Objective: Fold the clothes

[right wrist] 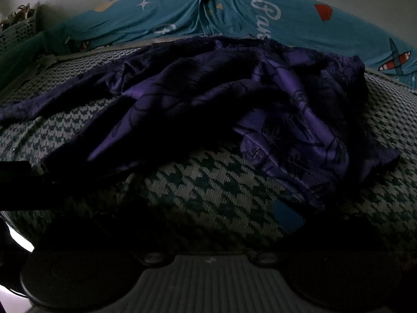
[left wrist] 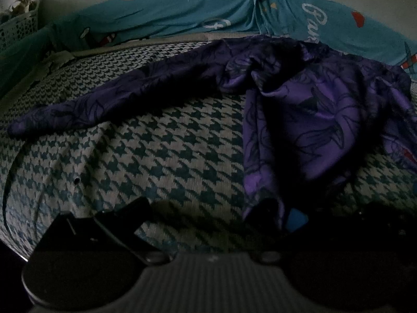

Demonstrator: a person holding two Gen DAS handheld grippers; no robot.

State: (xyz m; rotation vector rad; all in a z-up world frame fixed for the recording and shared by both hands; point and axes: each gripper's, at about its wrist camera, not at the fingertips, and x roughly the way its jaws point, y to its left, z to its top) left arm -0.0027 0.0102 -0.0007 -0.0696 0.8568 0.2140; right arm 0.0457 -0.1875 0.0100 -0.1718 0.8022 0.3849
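A purple garment with dark flower outlines (left wrist: pixel 307 104) lies crumpled on a houndstooth bed cover (left wrist: pixel 156 156). One long sleeve (left wrist: pixel 91 109) stretches out to the left. In the left wrist view my left gripper (left wrist: pixel 208 214) is open, its right finger (left wrist: pixel 294 219) touching the garment's near hem. In the right wrist view the garment (right wrist: pixel 208 99) lies bunched ahead. My right gripper (right wrist: pixel 208 221) is open, its blue-padded right finger (right wrist: pixel 288 215) at the garment's near edge (right wrist: pixel 299 177). The scene is dim.
A teal printed sheet (left wrist: pixel 208 13) hangs along the wall behind the bed. A white lattice basket (left wrist: pixel 18 26) stands at the far left. The left gripper's dark body (right wrist: pixel 15 182) shows at the left edge of the right wrist view.
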